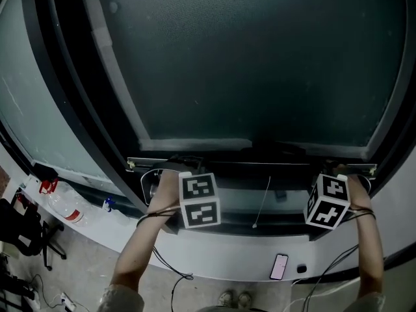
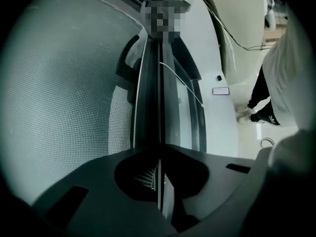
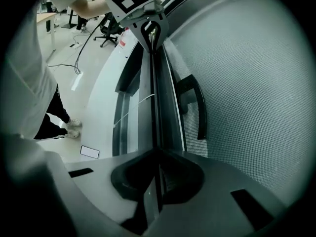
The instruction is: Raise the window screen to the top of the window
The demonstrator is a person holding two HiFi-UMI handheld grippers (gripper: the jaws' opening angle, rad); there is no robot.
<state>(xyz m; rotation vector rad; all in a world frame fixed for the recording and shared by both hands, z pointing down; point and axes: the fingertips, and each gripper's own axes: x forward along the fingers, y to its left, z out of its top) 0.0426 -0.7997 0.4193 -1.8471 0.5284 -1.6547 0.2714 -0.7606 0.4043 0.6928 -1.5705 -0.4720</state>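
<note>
— Grippers, nearest: what's in them?
— Both the left gripper [image 2: 159, 154] and right gripper [image 3: 157, 152] are clamped on the screen's bar [image 1: 260, 163], at 7 and 5 o'clock.
— Around them?
— A cord [image 1: 262, 200] hangs between them, with a phone [image 1: 279, 266] at 6 and a bottle [image 1: 65, 208] at 8. The screen [image 1: 260, 64] fills 12.

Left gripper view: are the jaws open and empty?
No, the left gripper is clamped on the thin dark metal bottom rail of the grey mesh window screen.

Window screen [image 1: 260, 57] top beyond frame.
</note>
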